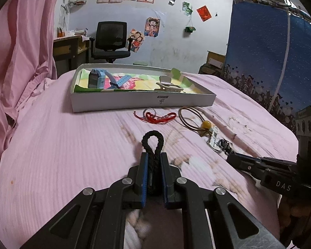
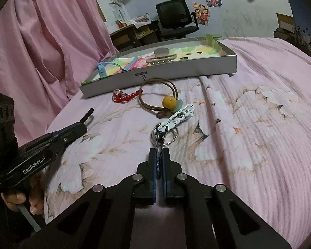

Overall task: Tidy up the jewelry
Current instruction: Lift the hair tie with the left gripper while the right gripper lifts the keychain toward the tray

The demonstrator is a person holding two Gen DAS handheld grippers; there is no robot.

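Left jaws: the left gripper (image 1: 153,161) is clenched on a black braided cord (image 1: 153,143); its loop sticks out past the tips toward 12 o'clock, probably so it can be carried clear of the bedding.
Right jaws: the right gripper (image 2: 159,155) is clenched on a thin dark chain (image 2: 158,155) that runs back between the pads, a grip at one end that should let the rest trail behind when lifted.
Chain's far end: at 12 o'clock from the right jaws the chain joins silver rings (image 2: 164,133) and a white linked strap (image 2: 180,115), all lying on the bed (image 2: 248,145).
Loose pieces: a brown hoop bracelet with a yellow bead (image 2: 169,101) lies just beyond the strap; a red knotted cord (image 2: 125,97) sits at 11 o'clock of it, near the box wall.
Box: a shallow white box (image 1: 143,101) rests on the bed at 12 o'clock of both grippers; it looks like the place for sorted pieces.
Already inside: a blue watch (image 1: 97,78) at its 9 o'clock end, a silver clip (image 1: 168,86) toward 3 o'clock.
Judgement: the pieces left on the bed are close to the box's near wall, so each needs only a short carry.
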